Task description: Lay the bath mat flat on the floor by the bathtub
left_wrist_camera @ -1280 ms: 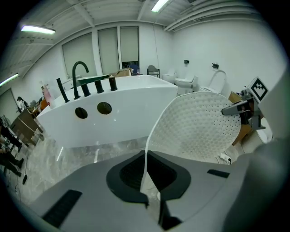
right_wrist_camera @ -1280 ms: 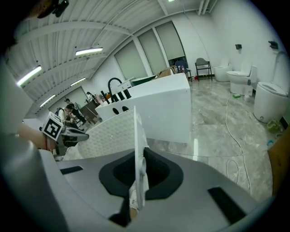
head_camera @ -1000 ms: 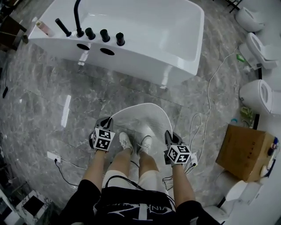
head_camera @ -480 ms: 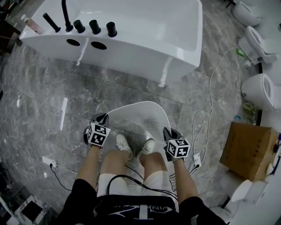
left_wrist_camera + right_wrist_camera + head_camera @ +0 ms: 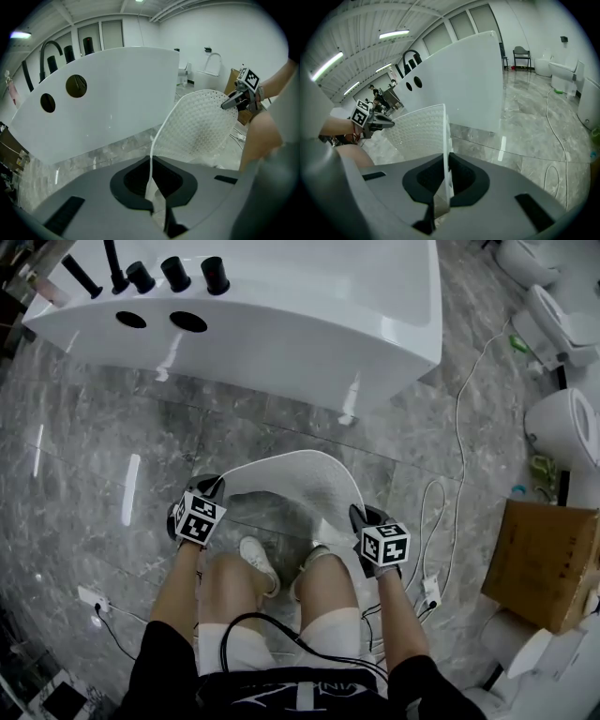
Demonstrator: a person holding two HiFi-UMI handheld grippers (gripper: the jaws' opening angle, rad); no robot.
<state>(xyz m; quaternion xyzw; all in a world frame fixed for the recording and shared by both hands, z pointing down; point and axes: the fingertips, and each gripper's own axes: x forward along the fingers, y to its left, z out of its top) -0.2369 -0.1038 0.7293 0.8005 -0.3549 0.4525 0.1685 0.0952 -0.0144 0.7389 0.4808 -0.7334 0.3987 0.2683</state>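
Mat pinched at two corners, arched over the floor beside the tub.
Left gripper and right gripper each have their jaws pressed tight on a thin edge of the clear, dotted sheet, which bows up between them above the person's shoes. The best way, as I judge it, is to lower both hands evenly so the far edge meets the tiles first, parallel to the tub. Then draw back so the sheet rolls down without a fold, letting go only once it lies flat. The grey marble tiles look glossy, probably slick. A cable trails at the right, with toilets and a box beyond.
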